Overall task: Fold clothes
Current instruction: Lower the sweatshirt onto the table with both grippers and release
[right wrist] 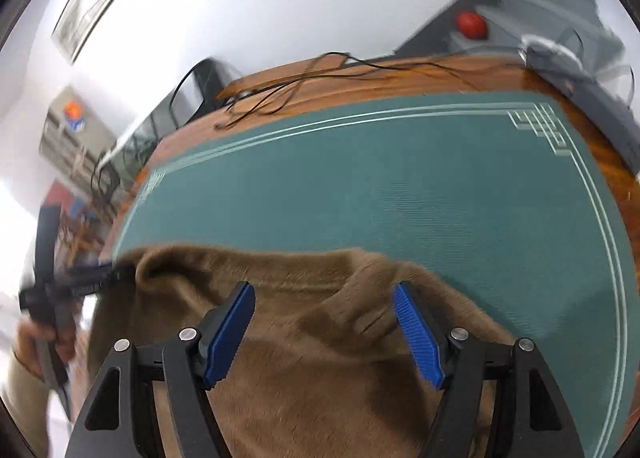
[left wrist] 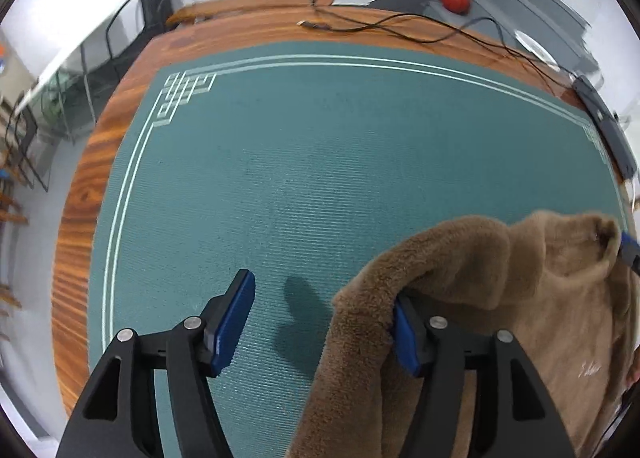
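On the far left of the left wrist view, the orange-brown wooden table (left wrist: 76, 242) shows as a bare band around the dark green ribbed mat with pale border lines (left wrist: 320, 162), which covers most of the tabletop, probably to give the cloth a flat, non-slip bed for folding. Black cables (left wrist: 400, 24) trail along the table's far edge, well clear of the working area. The left gripper (left wrist: 324, 322) has its jaws spread wide with nothing between them. The fluffy brown fleece garment (left wrist: 520, 318) is draped over the outer side of its right-hand blue pad, so the cloth hangs on that finger and is not pinched. The garment lies bunched at the near right of the mat, its fuzzy side rolled outward and a smoother tan face with a small pale mark showing farther right.

In the right wrist view, the left gripper appears at the far left edge as a dark blurred tool touching the garment's left corner (right wrist: 136, 266). The right gripper (right wrist: 324, 332) hovers directly over the brown fleece with its jaws also wide apart and gripping nothing, though a raised fold sits between the blue pads. It looks positioned to close on that ridge, so both tools can lift and spread the garment flat.
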`<state>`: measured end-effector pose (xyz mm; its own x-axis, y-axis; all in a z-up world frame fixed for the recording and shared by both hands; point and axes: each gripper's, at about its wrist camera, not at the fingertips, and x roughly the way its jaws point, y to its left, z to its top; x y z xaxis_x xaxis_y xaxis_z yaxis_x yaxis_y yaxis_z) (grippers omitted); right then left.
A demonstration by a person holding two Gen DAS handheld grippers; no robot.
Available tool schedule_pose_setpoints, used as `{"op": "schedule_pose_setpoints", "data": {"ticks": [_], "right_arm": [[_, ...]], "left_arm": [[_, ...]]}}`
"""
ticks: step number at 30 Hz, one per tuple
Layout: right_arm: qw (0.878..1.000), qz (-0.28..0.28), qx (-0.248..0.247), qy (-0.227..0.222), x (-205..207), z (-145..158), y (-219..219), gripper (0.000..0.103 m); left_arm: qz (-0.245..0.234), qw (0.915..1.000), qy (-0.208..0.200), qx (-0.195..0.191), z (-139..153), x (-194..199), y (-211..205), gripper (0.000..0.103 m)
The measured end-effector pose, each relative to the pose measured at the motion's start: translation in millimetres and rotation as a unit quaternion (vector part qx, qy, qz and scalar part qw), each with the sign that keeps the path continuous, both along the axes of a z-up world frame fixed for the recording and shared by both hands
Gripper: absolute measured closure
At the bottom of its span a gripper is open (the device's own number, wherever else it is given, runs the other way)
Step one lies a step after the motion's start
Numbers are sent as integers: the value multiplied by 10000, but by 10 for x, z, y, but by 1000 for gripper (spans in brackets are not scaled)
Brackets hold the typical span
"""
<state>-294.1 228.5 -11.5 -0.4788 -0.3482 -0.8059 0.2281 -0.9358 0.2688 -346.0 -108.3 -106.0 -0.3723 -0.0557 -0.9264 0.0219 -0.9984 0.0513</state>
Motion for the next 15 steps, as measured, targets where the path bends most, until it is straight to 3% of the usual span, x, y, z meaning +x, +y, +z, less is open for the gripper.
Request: {"op": "schedule_pose_setpoints", "data": {"ticks": [4, 7, 15], "right_arm": [[9952, 303, 902, 249, 259, -39, -262, 29], [9904, 529, 1255, 238, 447, -82, -373, 29], [9901, 806, 1138, -168, 1242, -234, -314, 29]], "left_arm": [[-140, 9999, 22, -35, 26, 148, 29, 26], [-166, 9998, 17, 118, 74, 304, -3, 26], [-34, 9997, -42, 256, 228, 1150, -265, 23]]}}
